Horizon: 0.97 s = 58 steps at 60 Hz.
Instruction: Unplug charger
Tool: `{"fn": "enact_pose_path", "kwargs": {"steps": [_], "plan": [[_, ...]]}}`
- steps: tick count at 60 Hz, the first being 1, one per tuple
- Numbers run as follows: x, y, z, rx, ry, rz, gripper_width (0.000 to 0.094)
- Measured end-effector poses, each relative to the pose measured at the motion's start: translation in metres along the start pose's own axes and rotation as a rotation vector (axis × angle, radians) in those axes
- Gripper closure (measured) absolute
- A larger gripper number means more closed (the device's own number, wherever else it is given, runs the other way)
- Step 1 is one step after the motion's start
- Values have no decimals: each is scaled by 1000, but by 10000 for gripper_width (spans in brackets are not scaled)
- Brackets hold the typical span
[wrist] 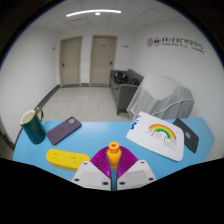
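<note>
My gripper (113, 168) has its two fingers pressed together on a small orange charger (114, 152). The purple pads (101, 159) flank the charger, and its rounded top sticks up above the fingertips. A yellow power strip (66, 158) lies flat on the blue table (100, 132), just left of the fingers and apart from the charger. I see no cable on the charger. The part of the charger below the pads is hidden.
A teal mug (33, 126) stands at the table's left. A purple phone (63, 128) lies beside it. A white card with a rainbow drawing (160, 134) and a dark flat object (190, 134) lie to the right. Chairs (150, 98) stand beyond the table.
</note>
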<state>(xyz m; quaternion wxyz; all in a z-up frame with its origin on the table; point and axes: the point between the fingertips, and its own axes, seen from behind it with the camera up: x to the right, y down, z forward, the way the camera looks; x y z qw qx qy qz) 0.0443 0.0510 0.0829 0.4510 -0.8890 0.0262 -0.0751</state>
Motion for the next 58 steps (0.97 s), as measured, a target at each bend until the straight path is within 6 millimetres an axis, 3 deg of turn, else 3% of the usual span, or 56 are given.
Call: {"fn": "enact_pose_path", "kwargs": {"steps": [6,13,18,27,30,33,37,41,50,58], "plan": [[-8,56,16,-126,-31,10,893],[-11,84,32,-203,-32,10,886],[-8,90,42,-243,-17,15,848],[-29,87,47,-262,-123,83,696],[-23,85,46,-254,-114,84,578],[-16,82,43,-232,-100,72,393],[-14,76,32,-199,-123,92,208],[-13,70,15,-166,-163,137,111],[4,58,-40,-81,-224,197,112],[37,57,-101,0,-248,221,102]]}}
